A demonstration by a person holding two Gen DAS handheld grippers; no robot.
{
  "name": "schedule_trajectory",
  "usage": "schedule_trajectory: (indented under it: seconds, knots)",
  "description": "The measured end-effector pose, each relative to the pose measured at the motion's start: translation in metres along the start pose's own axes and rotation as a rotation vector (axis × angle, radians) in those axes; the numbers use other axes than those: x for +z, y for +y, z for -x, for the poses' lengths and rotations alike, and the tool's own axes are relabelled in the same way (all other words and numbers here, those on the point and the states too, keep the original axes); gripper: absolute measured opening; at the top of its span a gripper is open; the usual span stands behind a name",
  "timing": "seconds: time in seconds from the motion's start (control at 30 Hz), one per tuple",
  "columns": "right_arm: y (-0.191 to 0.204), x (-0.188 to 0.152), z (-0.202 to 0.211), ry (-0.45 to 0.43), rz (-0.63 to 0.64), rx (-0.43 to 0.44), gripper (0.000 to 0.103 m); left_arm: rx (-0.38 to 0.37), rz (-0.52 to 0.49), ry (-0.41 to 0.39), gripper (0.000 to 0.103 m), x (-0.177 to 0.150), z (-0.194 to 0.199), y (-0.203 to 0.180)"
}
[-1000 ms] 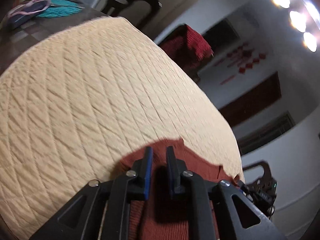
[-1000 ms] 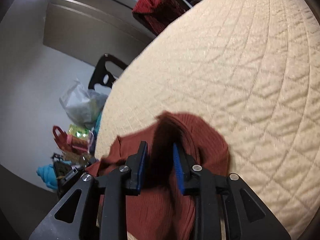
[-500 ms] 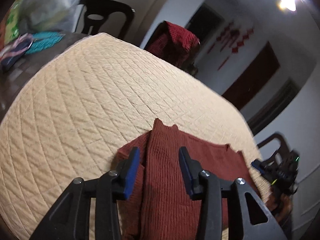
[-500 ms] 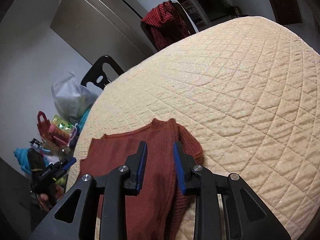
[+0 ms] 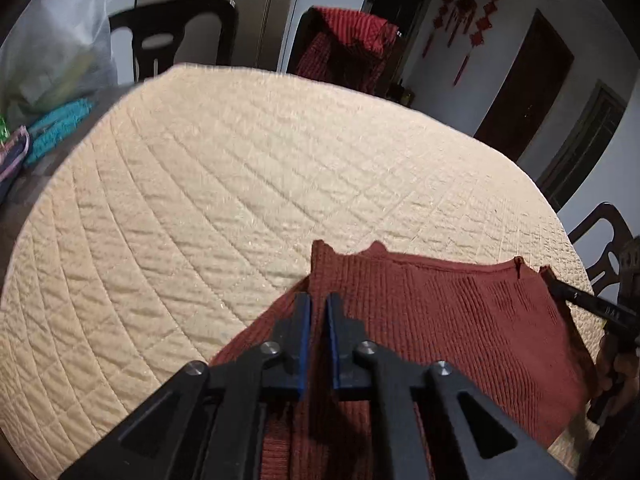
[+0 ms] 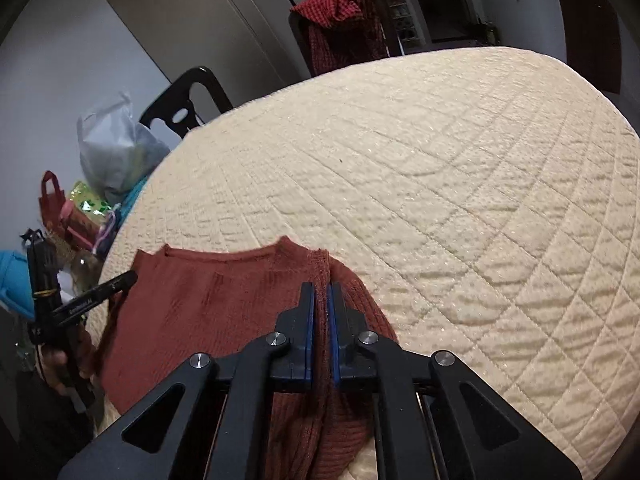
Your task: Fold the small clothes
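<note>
Rust knit top pinched by both downward-tilted grippers, left and right, jaws just closed.

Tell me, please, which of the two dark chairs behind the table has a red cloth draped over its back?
The right-hand chair, as the left wrist view shows it: a red checked cloth hangs over its back. The other chair, near the plastic bag, has a bare back.

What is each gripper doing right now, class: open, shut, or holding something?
Left gripper: just closed, shut on the rust-red knit top.
Right gripper: just closed, shut on the same top's other edge.
</note>
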State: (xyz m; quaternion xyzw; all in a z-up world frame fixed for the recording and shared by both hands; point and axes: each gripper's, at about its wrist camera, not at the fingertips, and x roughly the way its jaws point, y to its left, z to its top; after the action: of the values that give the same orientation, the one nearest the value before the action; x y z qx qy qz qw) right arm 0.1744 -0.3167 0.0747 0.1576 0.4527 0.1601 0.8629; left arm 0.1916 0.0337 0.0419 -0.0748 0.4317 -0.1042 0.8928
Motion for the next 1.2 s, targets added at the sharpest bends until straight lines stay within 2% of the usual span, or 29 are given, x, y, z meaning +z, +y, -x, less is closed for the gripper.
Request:
schedule_trajectory:
  seconds: [0.13,0.23,0.3,0.37,0.47,0.53,0.6,0.67,0.83,0.9,0.97,1.0,1.03,1.1,1.2]
  knots:
    - [-0.004,0.007,0.007,-0.061,-0.016,0.020,0.005,0.019,0.037,-0.055,0.007,0.003,0.006,0.007]
    - [-0.010,0.008,-0.008,-0.025,-0.017,-0.038,0.006,0.032,0.071,-0.019,0.008,0.003,-0.007,0.017]
    - [-0.018,0.005,-0.014,-0.011,-0.052,-0.052,0.008,0.006,0.118,-0.003,0.011,0.002,-0.011,0.025]
    - [-0.018,0.002,-0.004,-0.030,-0.069,-0.060,0.018,0.000,0.143,-0.019,0.011,0.001,-0.002,0.029]
    - [-0.004,-0.004,0.020,-0.068,-0.017,-0.093,0.018,0.018,0.140,-0.054,0.012,-0.001,0.020,0.028]
    - [0.012,-0.014,0.042,-0.101,0.023,-0.068,0.019,0.008,0.129,-0.082,0.014,-0.008,0.041,0.024]
    - [0.033,-0.031,0.060,-0.123,0.060,-0.041,0.023,-0.021,0.102,-0.105,0.025,-0.019,0.062,0.012]
    - [0.053,-0.051,0.068,-0.111,0.101,-0.042,0.023,-0.086,0.074,-0.116,0.032,-0.040,0.080,-0.006]
    - [0.106,-0.110,0.060,-0.052,0.205,0.027,0.023,-0.198,-0.037,-0.027,0.033,-0.096,0.081,-0.058]
    - [0.117,-0.126,0.052,-0.044,0.236,0.028,0.023,-0.171,-0.085,-0.007,0.033,-0.110,0.072,-0.072]
    - [0.117,-0.133,0.034,-0.001,0.244,-0.019,0.023,-0.116,-0.111,0.003,0.033,-0.119,0.063,-0.076]
    - [0.114,-0.134,0.029,0.014,0.243,-0.052,0.022,-0.110,-0.128,-0.012,0.033,-0.121,0.063,-0.078]
    - [0.110,-0.133,0.028,0.018,0.231,-0.049,0.018,-0.107,-0.134,-0.013,0.033,-0.121,0.065,-0.078]
    - [0.103,-0.131,0.036,0.006,0.202,-0.023,0.018,-0.117,-0.117,-0.009,0.033,-0.120,0.071,-0.075]
    - [0.093,-0.127,0.059,-0.066,0.179,-0.029,0.018,-0.086,-0.102,-0.064,0.033,-0.116,0.085,-0.063]
